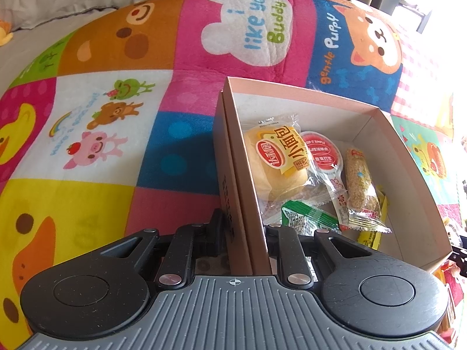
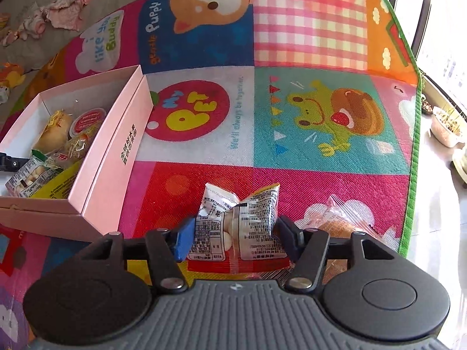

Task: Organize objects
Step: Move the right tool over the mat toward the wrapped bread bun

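A pink cardboard box (image 1: pixel 321 99) lies open on the play mat. Inside are a wrapped bun (image 1: pixel 274 160), a red-lidded cup (image 1: pixel 321 151), a sesame bar (image 1: pixel 362 180), a green packet (image 1: pixel 309 215) and a yellow packet (image 1: pixel 370 236). My left gripper (image 1: pixel 245 230) is shut on the box's near-left wall, one finger on either side of it. In the right wrist view the box (image 2: pixel 116 134) sits to the left. My right gripper (image 2: pixel 236 239) is shut on a crumpled white snack packet (image 2: pixel 251 213), which buckles upward between the pads.
A clear-wrapped bun (image 2: pixel 338 218) lies on the mat just right of my right gripper. The mat's green edge (image 2: pixel 408 175) runs along the right, with bare floor and a white bowl (image 2: pixel 446 128) beyond. Crumpled clothes (image 2: pixel 67 11) lie past the mat's far left.
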